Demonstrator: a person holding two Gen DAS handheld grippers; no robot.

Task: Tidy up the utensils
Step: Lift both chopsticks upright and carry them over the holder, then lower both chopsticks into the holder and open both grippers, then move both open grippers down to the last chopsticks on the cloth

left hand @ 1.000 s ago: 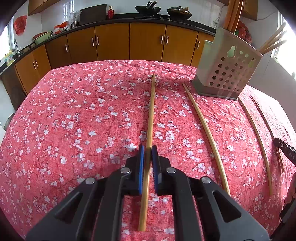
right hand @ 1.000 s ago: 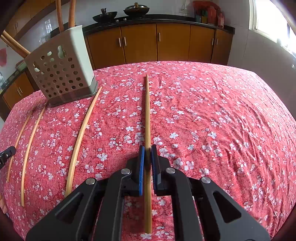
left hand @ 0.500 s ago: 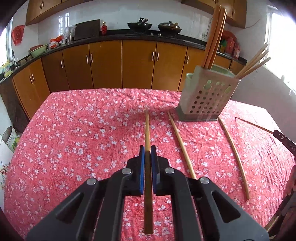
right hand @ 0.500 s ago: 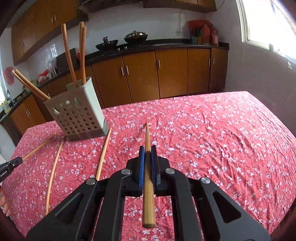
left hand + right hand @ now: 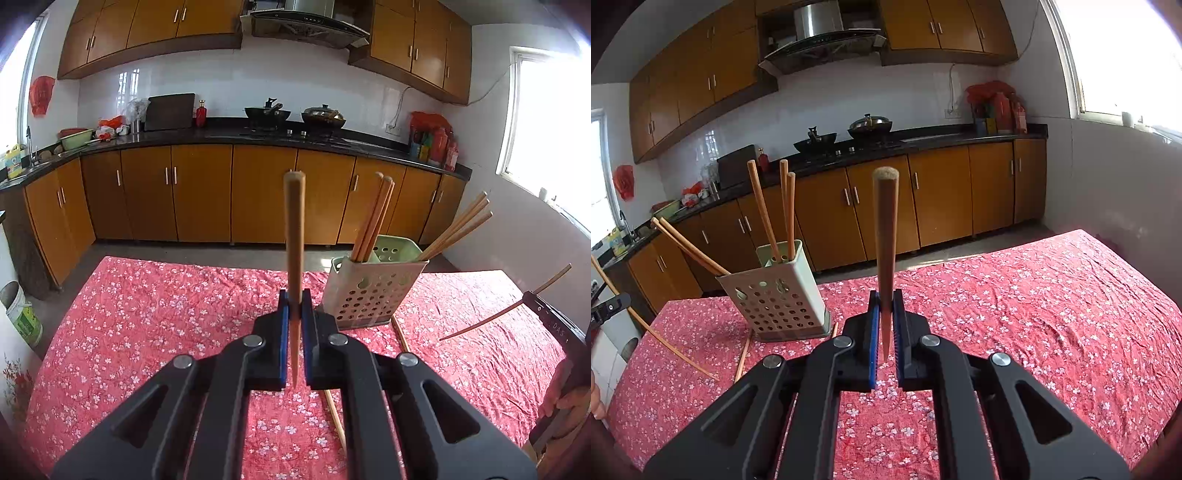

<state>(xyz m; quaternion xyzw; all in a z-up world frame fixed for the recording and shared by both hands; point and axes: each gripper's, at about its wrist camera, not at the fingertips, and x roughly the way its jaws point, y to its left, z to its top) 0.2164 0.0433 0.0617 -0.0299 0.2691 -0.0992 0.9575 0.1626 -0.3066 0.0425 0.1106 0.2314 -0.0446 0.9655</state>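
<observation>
My left gripper (image 5: 294,314) is shut on a wooden chopstick (image 5: 294,236), held up off the red flowered tablecloth (image 5: 147,325) and pointing forward and upward. My right gripper (image 5: 885,314) is shut on another wooden chopstick (image 5: 885,236), also raised. A pale perforated utensil holder (image 5: 373,291) stands on the table right of the left gripper, with several chopsticks in it. In the right wrist view the holder (image 5: 779,295) stands to the left. The right gripper with its chopstick (image 5: 506,314) shows at the left view's right edge.
Loose chopsticks lie on the cloth by the holder: one (image 5: 334,417) under the left gripper, one (image 5: 744,354) beside the holder's base. Brown kitchen cabinets (image 5: 199,192) and a black counter run behind the table. A white bucket (image 5: 22,314) stands on the floor at left.
Both grippers have lifted their chopsticks off the cloth and risen well above the table. The chopsticks now point up at the cabinets instead of lying flat.
</observation>
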